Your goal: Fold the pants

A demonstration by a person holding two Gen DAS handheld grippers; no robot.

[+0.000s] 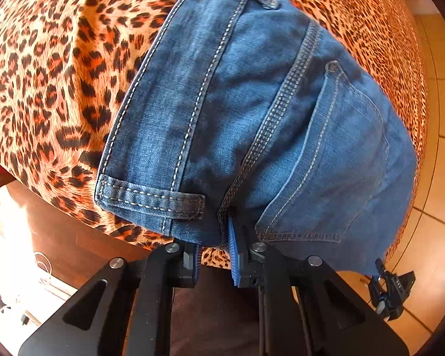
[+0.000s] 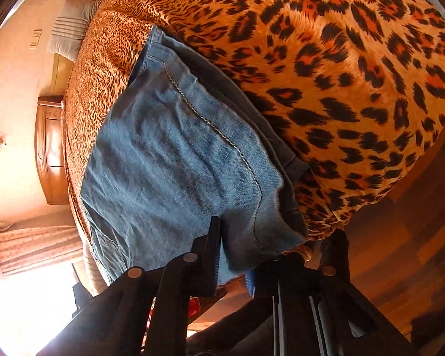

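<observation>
- Blue denim fills both views: the jeans lie on your bed, on its leopard-print cover, hard against the near edge.
- Your left gripper points steeply down at that near edge. Its jaws stand narrow, with blue pads showing, and a fold of denim beside the centre back seam sits between them — the right-hand pad presses the cloth, so it reads as a pinch on the jeans.
- Just left of that gripper, the waistband with a belt loop lies flat on the cover; a back pocket spreads to the right.
- In the left wrist view, your right gripper shows small at the lower right, at the denim's corner by the bed's edge.
- From its own camera, your right gripper has its jaws drawn close on the jeans' lower edge — cloth hangs between the fingers and it grips it.
- There the paler denim is folded over a darker layer, with a stitched seam running diagonally toward the near corner.
- A pillow rests at the far end of the bed, and a wooden nightstand stands beside it.
</observation>
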